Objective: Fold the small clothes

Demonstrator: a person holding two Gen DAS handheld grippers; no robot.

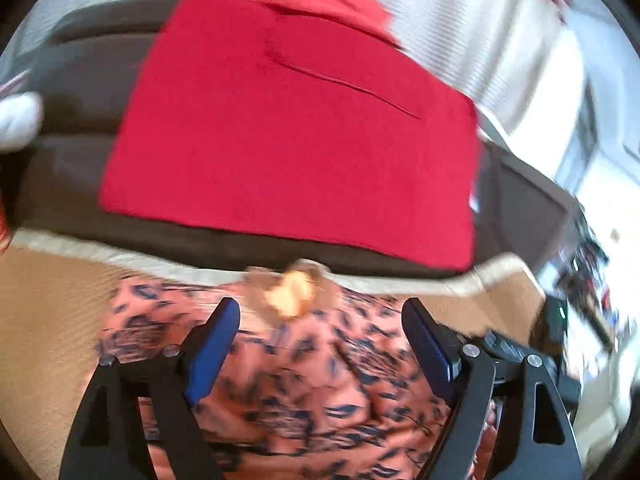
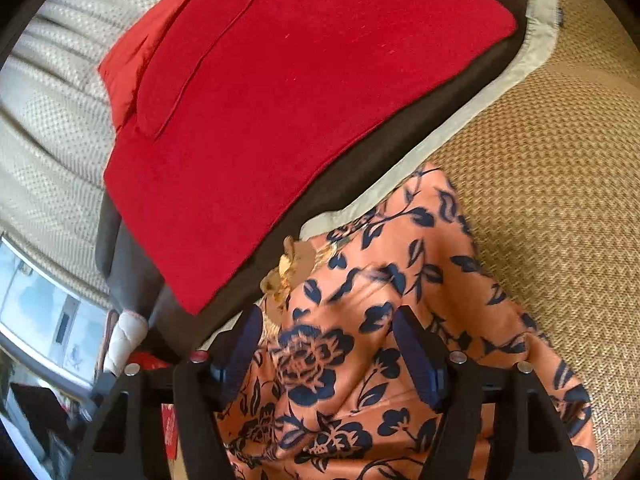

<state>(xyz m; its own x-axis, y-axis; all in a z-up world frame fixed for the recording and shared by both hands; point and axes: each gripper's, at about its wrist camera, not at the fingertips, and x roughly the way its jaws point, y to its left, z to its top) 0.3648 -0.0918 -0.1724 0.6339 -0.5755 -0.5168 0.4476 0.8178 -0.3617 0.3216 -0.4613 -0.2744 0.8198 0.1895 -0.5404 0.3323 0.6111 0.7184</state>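
An orange garment with a dark blue flower print (image 1: 304, 380) lies on a woven tan mat (image 1: 44, 320), with a gold trim piece (image 1: 292, 292) at its far edge. My left gripper (image 1: 320, 320) is open just above it, fingers apart, nothing between them. The same garment shows in the right wrist view (image 2: 360, 360), spread toward the lower right over the mat (image 2: 560, 160). My right gripper (image 2: 326, 332) is open over the cloth, its blue pads (image 2: 240, 356) on either side of a fold. The left view is blurred.
A folded red cloth (image 1: 288, 148) (image 2: 280, 100) lies on a dark cushion (image 1: 72, 92) beyond the garment. A smaller red piece (image 2: 136, 52) lies behind it. A cream knitted blanket (image 2: 44, 128) is further back. The mat has a pale border (image 2: 500, 80).
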